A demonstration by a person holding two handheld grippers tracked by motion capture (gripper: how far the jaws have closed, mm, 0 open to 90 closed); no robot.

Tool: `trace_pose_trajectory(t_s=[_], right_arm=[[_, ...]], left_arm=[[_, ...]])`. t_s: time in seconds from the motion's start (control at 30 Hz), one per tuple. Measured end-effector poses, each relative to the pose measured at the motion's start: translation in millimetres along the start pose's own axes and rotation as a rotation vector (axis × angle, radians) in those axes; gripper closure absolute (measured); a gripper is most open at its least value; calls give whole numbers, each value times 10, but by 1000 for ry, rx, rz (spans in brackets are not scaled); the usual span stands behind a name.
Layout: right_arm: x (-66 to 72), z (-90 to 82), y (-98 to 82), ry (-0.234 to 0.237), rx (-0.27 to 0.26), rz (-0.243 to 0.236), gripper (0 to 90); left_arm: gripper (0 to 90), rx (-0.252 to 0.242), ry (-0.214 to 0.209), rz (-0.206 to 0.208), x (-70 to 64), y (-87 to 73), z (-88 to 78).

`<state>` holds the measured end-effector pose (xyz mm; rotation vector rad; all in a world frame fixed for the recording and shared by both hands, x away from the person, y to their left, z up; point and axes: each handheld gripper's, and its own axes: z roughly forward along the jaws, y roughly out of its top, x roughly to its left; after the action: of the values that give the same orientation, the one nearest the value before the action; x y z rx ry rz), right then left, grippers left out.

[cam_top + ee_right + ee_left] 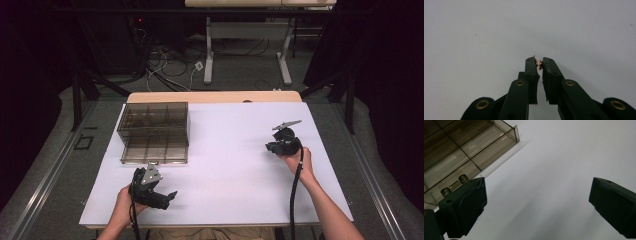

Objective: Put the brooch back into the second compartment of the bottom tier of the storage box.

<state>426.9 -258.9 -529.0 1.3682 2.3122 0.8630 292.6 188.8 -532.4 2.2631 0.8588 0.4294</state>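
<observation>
My right gripper [539, 65] is shut on a tiny gold-coloured metal piece [539, 64], pinched at the very tips of its jaws above the white table sheet [486, 37]. In the high view the right gripper [273, 147] hovers over the right half of the sheet, pointing left. A smoky see-through compartment box [154, 132] lies at the left with its lid swung open. My left gripper [169, 198] rests just in front of the box, and its jaws stand wide apart with nothing between them [537, 200]. The box's corner [469, 147] and metal latch [455, 185] show beside the left jaw.
The white sheet [230, 155] covers a wooden table whose far edge [215, 96] shows behind it. Beyond the table stand a desk's legs [208, 60] and loose cables [165, 70] on the floor. Dark curtains flank both sides.
</observation>
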Motion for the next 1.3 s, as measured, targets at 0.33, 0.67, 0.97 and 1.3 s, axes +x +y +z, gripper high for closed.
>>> trace_pose_trajectory(t_s=[0.33, 0.67, 0.97, 1.3], right_arm=[[131, -26, 26, 34, -8, -42, 825], [298, -40, 51, 71, -6, -69, 825], [428, -42, 70, 94, -8, -103, 825], [572, -39, 95, 118, -28, -156, 825]], left_arm=[[16, 2, 0, 2, 1, 0, 1], [16, 1, 2, 2, 1, 0, -1], [17, 1, 2, 3, 2, 0, -1], [17, 1, 3, 3, 4, 0, -1]])
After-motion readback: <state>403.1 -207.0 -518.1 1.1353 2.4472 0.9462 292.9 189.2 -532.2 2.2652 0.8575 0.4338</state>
